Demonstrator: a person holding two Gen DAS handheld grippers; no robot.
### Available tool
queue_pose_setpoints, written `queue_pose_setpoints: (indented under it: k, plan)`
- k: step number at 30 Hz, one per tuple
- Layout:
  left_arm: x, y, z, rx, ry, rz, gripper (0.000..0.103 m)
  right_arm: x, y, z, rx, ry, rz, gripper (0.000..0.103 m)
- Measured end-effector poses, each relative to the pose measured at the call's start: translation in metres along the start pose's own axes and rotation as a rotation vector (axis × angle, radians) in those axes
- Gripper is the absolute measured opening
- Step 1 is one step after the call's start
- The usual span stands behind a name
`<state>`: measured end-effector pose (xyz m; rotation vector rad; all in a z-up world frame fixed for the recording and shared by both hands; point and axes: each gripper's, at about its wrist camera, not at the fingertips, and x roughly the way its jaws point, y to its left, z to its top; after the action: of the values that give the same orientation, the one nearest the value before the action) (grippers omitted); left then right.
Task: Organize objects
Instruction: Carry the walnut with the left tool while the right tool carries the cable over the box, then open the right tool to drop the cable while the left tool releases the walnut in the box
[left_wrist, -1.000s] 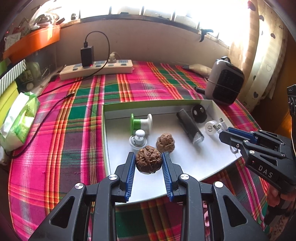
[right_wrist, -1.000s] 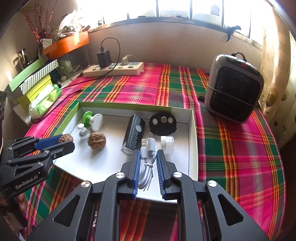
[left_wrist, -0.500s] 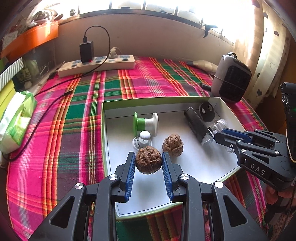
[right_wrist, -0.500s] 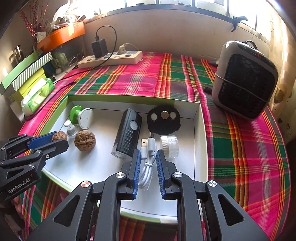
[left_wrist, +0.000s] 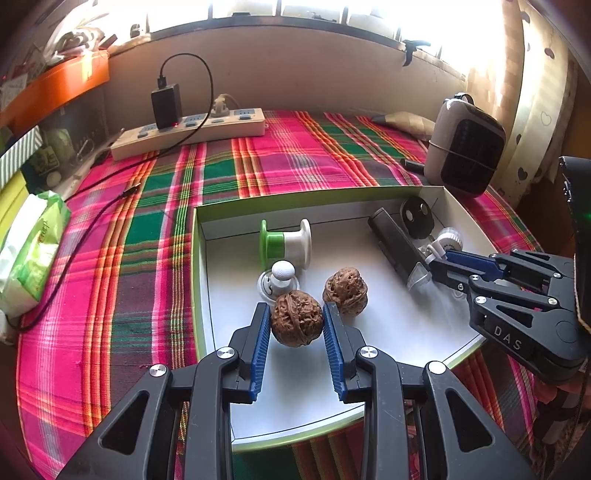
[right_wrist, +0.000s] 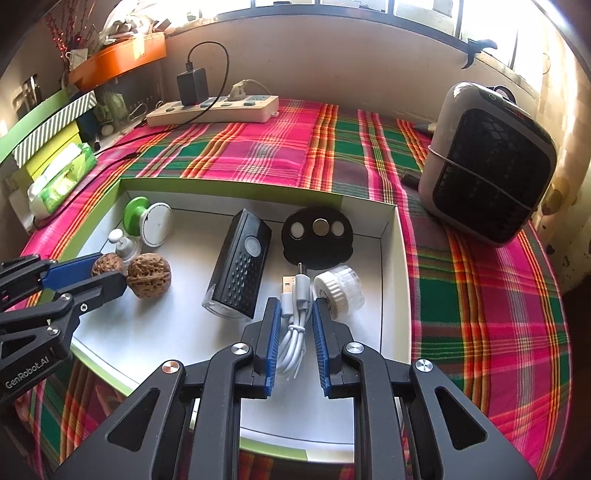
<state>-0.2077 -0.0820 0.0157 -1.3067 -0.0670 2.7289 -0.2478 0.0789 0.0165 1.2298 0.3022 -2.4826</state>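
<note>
My left gripper (left_wrist: 296, 312) is shut on a brown walnut (left_wrist: 296, 323), held just above the floor of the white tray (left_wrist: 388, 332). A second walnut (left_wrist: 345, 291) lies in the tray right behind it. My right gripper (right_wrist: 294, 306) is shut on a coiled white USB cable (right_wrist: 293, 317) over the tray's right half, beside a small white round cap (right_wrist: 339, 287). From the right wrist view the left gripper (right_wrist: 107, 275) shows at the left with its walnut (right_wrist: 107, 264) next to the other walnut (right_wrist: 149, 275).
The tray also holds a green-and-white spool (left_wrist: 284, 242), a white knob (left_wrist: 279, 277), a black light (right_wrist: 242, 269) and a black disc (right_wrist: 317, 236). On the plaid cloth stand a small heater (right_wrist: 487, 181), a power strip (right_wrist: 214, 109) and a tissue pack (left_wrist: 29, 251).
The right gripper has sunk a little toward the tray with the cable still in it. The left gripper keeps its walnut and has hardly moved.
</note>
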Motion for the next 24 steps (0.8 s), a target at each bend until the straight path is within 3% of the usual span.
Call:
queue_pose_setpoints:
  k: [24]
  plan:
    - [0.0003,-0.0026,-0.0001,0.013,-0.003,0.019,0.027,0.0003,0.0022,-0.0019,-0.001,-0.003,0.001,0.019]
